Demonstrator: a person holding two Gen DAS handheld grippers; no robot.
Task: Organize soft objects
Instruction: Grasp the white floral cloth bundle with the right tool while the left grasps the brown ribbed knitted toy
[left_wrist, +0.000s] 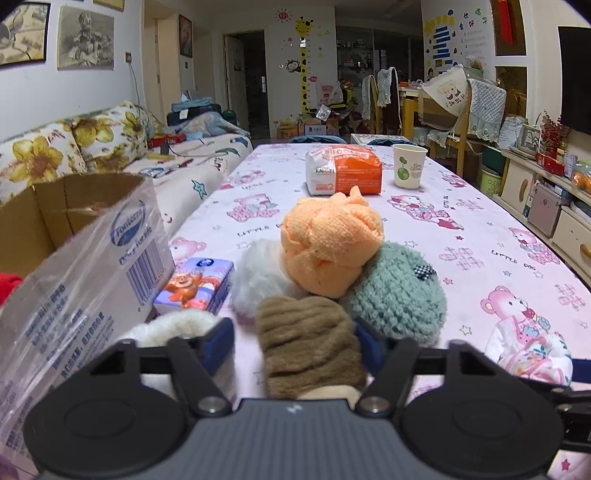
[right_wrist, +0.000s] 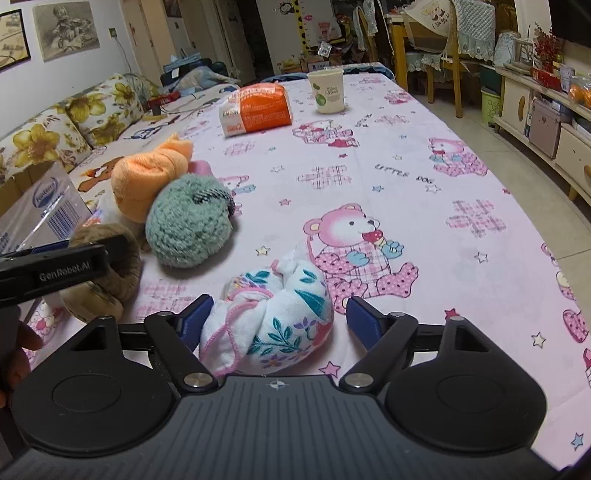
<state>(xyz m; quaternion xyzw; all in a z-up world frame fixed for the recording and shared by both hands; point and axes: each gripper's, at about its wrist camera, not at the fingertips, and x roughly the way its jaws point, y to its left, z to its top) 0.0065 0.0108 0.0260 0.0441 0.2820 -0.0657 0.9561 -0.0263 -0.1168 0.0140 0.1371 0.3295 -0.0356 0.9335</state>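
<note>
The brown sock (left_wrist: 310, 343) lies on the counter (left_wrist: 461, 221), just in front of the orange towel (left_wrist: 328, 243). The left gripper (left_wrist: 295, 343) straddles the sock, fingers (left_wrist: 221, 339) part-spread; contact cannot be told. Right of the sock, the right gripper (right_wrist: 277, 314) brackets the floral cloth (right_wrist: 273, 314), fingers (right_wrist: 360, 317) spread, right pad clear of it.
</note>
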